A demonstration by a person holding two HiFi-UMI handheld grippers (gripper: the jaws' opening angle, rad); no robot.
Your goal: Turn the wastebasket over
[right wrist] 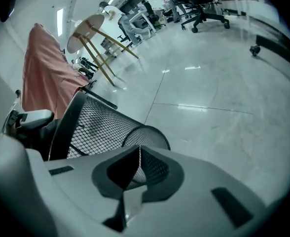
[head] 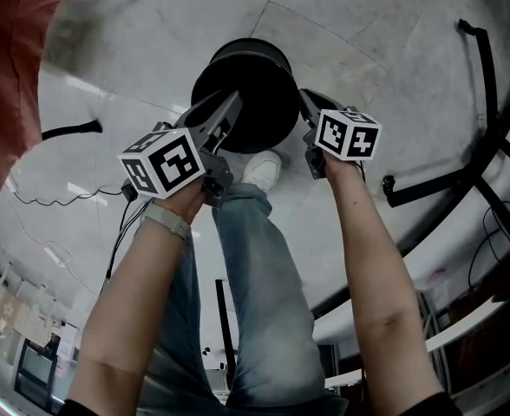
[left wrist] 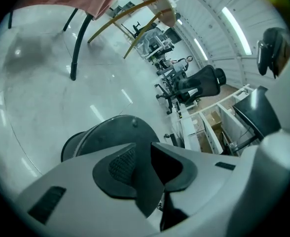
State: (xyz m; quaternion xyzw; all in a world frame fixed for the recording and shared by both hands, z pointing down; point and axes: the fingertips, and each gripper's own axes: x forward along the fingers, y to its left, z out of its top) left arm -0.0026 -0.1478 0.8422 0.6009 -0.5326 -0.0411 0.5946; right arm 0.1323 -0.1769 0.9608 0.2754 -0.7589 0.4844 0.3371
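The black mesh wastebasket [head: 246, 85] stands on the pale floor between my two grippers, in front of the person's shoe. My left gripper [head: 232, 104] is at its left side; in the left gripper view the basket's [left wrist: 110, 132] dark wall runs between the jaws of the left gripper [left wrist: 144, 157], which is shut on it. My right gripper [head: 305, 99] is at the basket's right side. In the right gripper view the basket [right wrist: 100, 127] lies tilted, its smaller round end pointing away, and the right gripper [right wrist: 139, 157] is shut on a thin edge of its mesh.
The person's jeans leg and white shoe [head: 262, 170] are just below the basket. A black chair base [head: 463, 172] spreads at the right, a black cable [head: 68, 131] at the left. Pink cloth [head: 12, 76] hangs at the far left. Office chairs [left wrist: 199, 83] and a wooden-legged table [right wrist: 93, 33] stand farther off.
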